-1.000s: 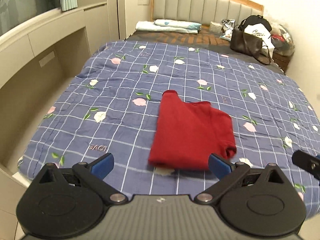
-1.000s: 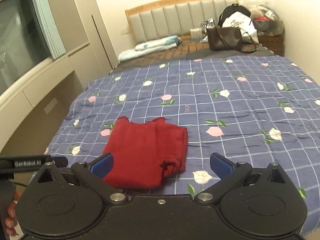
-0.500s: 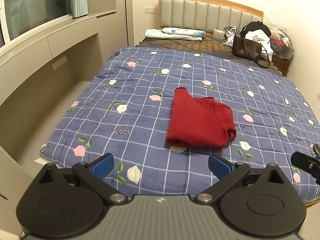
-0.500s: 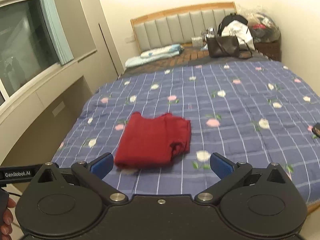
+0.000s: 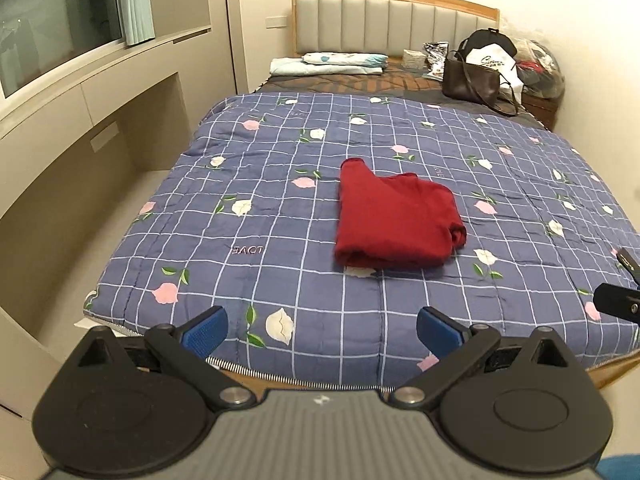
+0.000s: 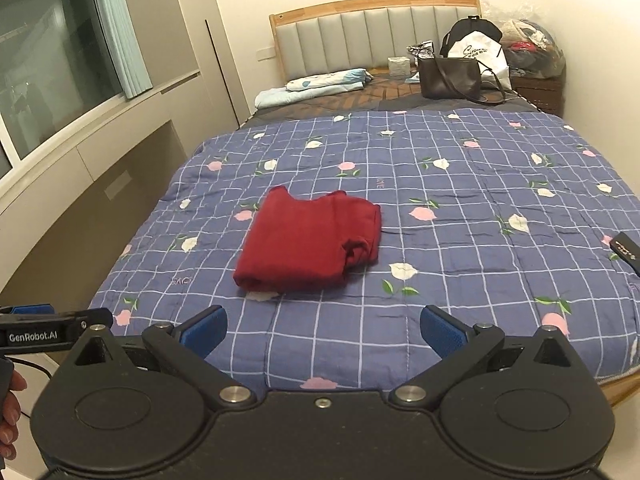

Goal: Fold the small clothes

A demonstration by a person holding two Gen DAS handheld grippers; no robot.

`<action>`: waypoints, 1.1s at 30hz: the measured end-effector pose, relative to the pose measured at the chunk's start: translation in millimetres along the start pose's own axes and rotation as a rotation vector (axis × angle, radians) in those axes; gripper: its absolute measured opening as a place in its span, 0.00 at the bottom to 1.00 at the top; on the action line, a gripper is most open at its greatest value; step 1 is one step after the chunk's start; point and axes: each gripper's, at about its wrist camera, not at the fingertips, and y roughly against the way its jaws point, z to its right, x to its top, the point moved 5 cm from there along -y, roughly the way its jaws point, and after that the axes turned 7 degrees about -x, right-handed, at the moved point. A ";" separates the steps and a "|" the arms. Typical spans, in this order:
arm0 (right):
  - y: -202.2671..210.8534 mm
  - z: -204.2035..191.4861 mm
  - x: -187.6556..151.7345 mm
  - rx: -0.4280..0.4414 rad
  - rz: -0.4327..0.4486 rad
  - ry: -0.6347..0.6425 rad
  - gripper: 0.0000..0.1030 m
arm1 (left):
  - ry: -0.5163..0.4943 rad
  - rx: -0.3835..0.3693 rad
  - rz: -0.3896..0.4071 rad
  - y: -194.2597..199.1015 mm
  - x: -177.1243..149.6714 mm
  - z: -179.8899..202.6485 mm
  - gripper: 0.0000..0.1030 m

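I hold my left gripper (image 5: 322, 326) and right gripper (image 6: 322, 326) level, both spread and empty, short of the quilt (image 5: 280, 208). Ahead lies the folded red garment (image 5: 394, 220) (its underlayers hidden).

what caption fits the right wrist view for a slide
Folded red garment on a floral quilt, right gripper open and clear of it.

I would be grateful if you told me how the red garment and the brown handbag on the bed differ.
The red garment lies flat and folded on the checked quilt; the brown handbag stands upright at the head end, off the quilt. The garment is soft cloth with no strap; the handbag has a long strap. Neither gripper touches either.
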 end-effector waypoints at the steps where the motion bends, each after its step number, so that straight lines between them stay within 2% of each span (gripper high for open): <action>1: 1.9 -0.2 -1.6 -0.001 -0.001 0.000 0.99 | -0.002 -0.004 -0.003 0.6 -1.9 -0.8 1.00; 11: 8.7 -9.0 -15.0 -0.027 -0.032 0.000 0.99 | 0.004 -0.030 -0.018 0.2 -4.7 -13.7 1.00; 33: 4.1 -25.0 -14.0 -0.044 -0.040 -0.013 0.99 | -0.015 -0.042 -0.031 -5.5 0.1 -27.2 1.00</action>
